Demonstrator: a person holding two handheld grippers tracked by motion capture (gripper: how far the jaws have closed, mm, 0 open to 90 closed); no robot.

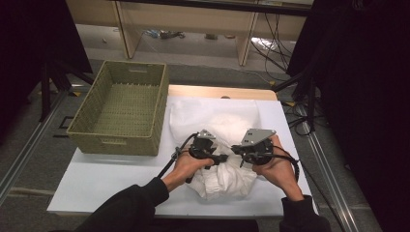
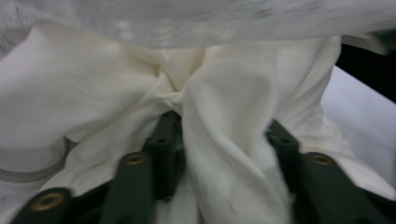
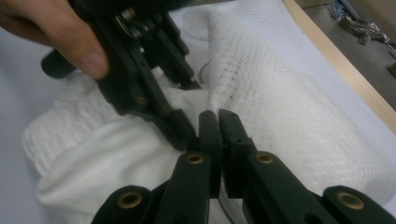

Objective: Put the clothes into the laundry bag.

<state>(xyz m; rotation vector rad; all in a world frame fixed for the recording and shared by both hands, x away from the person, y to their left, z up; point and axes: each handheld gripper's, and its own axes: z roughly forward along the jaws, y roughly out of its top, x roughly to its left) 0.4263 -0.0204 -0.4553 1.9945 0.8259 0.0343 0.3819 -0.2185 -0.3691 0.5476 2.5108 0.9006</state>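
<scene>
At the far left of the worktop (image 1: 96, 183) stands a woven basket (image 1: 121, 108) with nothing in it, well apart from the work. Right of it, near the front edge, a white cloth (image 1: 227, 176) lies bunched in a soft heap on top of a white netted sheet (image 1: 212, 116). The left tongs (image 1: 223, 158) have a thick fold of the cloth (image 2: 224, 140) between their jaws, which stand part way apart with the fabric bulging up between them; the pads look to be pressing on it, though the blur leaves that a little unsure. Just beside them, the right tongs (image 3: 218, 122) have their jaws together, pinching a thin edge of the netted fabric (image 3: 243, 70) at the very tips. The step in hand seems to be gathering or folding the cloth, both tongs meeting at the middle of the heap. The next move probably calls for a firm hold on both sides, then drawing the tongs apart or lifting together so the fabric neither slips free nor drags the sheet beneath along.
</scene>
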